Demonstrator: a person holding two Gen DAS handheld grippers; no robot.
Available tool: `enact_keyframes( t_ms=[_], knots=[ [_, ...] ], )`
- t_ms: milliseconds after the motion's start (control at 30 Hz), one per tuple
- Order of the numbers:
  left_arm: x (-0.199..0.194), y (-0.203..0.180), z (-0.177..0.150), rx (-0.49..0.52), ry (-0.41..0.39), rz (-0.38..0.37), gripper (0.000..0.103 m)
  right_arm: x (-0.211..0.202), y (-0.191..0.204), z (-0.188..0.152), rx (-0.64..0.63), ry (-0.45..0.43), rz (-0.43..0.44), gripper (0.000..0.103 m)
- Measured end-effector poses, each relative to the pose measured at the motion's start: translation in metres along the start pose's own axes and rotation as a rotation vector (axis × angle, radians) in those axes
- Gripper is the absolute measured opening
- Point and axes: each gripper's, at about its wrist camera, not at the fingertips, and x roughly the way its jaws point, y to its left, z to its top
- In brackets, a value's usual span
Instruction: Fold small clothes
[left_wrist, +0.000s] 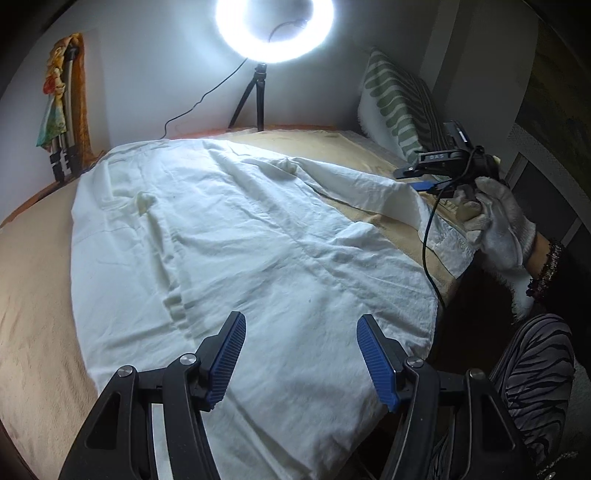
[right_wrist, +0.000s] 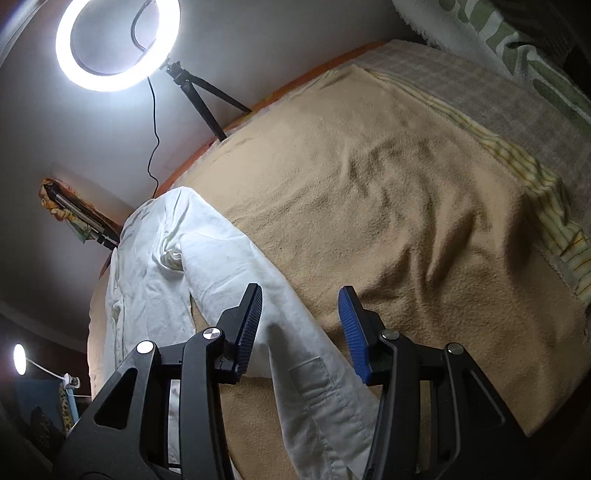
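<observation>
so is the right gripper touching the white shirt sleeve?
Cannot tell. In the right wrist view the gripper is open with the sleeve between its pads; contact isn't plain.

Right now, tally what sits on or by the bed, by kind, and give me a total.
White shirt: 1
Tan blanket under it: 1
Green-and-white patterned pillow: 1
Ring light on a tripod: 1
Grippers, both open above the shirt: 2, left gripper and right gripper
Total: 6
</observation>
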Motion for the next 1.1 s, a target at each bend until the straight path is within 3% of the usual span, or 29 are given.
enact_keyframes(
  t_ms=[167, 200, 267, 333, 600, 833, 1000, 1100],
  knots=[
    [0.013, 0.004, -0.002, -0.011, 0.025, -0.008, 0.063, 0.031, 0.015, -0.002, -0.06, 0.073, -0.019, 0.045],
    [0.015, 0.005, -0.003, -0.013, 0.031, -0.009, 0.063, 0.035, 0.018, -0.003, -0.07, 0.079, -0.012, 0.039],
    [0.018, 0.007, -0.006, -0.013, 0.041, -0.005, 0.063, 0.04, 0.022, -0.004, -0.087, 0.088, -0.004, 0.012],
    [0.019, 0.01, -0.008, -0.016, 0.048, -0.002, 0.063, 0.038, 0.025, -0.005, -0.099, 0.079, 0.009, 0.007],
    [0.014, 0.017, -0.008, -0.026, 0.033, -0.006, 0.062, 0.009, 0.058, -0.011, -0.143, 0.0, 0.027, 0.005],
    [0.002, 0.013, -0.007, -0.01, 0.002, -0.007, 0.062, -0.013, 0.153, -0.024, -0.364, -0.053, 0.003, 0.004],
    [-0.009, 0.019, -0.009, -0.024, -0.023, 0.013, 0.062, 0.009, 0.221, -0.056, -0.542, -0.006, -0.026, 0.004],
    [-0.017, 0.025, -0.011, -0.041, -0.039, 0.026, 0.062, 0.03, 0.237, -0.073, -0.585, 0.056, -0.027, 0.004]
  ],
)
